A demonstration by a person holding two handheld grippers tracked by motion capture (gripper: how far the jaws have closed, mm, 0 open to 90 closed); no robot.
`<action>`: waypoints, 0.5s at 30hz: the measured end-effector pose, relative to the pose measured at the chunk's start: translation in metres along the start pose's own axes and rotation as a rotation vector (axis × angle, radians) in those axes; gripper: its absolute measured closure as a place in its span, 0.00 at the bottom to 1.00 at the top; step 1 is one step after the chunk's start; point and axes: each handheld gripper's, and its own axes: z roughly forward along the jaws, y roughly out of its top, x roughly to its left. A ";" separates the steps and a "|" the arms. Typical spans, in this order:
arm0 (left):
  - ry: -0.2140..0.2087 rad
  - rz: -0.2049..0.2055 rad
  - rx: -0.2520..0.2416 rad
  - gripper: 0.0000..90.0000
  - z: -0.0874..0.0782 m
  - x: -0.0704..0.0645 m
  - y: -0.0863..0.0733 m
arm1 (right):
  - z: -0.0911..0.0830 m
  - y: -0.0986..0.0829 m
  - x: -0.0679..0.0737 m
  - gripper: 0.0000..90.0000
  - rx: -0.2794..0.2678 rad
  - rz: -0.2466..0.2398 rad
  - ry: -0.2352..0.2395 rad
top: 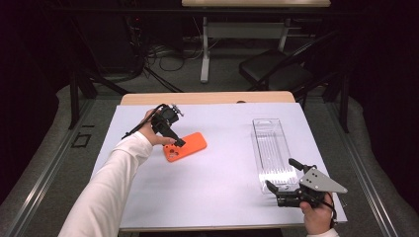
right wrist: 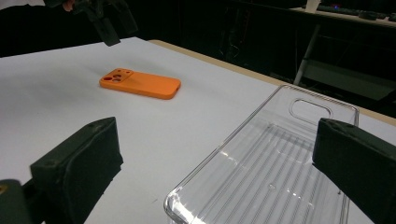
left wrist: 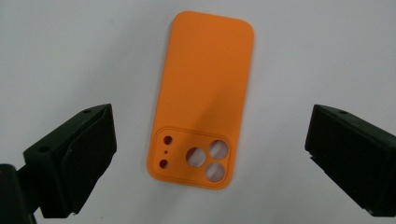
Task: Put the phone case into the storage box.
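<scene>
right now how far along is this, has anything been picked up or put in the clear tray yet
Nothing looks done yet. The orange silicone phone case lies flat on the white table, camera cutouts up, ungripped. The left gripper hangs open above it, jaws either side, apparently about to grasp. The right gripper is open at the near end of the empty clear plastic tray. Grasping, and any placing, remain.

Orange phone case (top: pixel 185 146) flat; clear tray (top: pixel 272 148).

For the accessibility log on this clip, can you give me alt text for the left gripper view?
An orange phone case lies flat on a white table, back side up, its camera cutouts at the near end. The left hand-held gripper hovers above it, its two black jaws wide open on either side, not touching it.
</scene>
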 end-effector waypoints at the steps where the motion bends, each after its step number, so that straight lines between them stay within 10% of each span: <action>1: 0.001 0.001 0.003 0.03 0.000 0.001 0.000 | 0.000 0.000 0.000 0.01 0.001 0.003 0.001; 15: -0.001 -0.021 0.006 0.06 0.007 0.014 0.001 | 0.000 -0.001 0.000 0.01 0.000 -0.001 0.002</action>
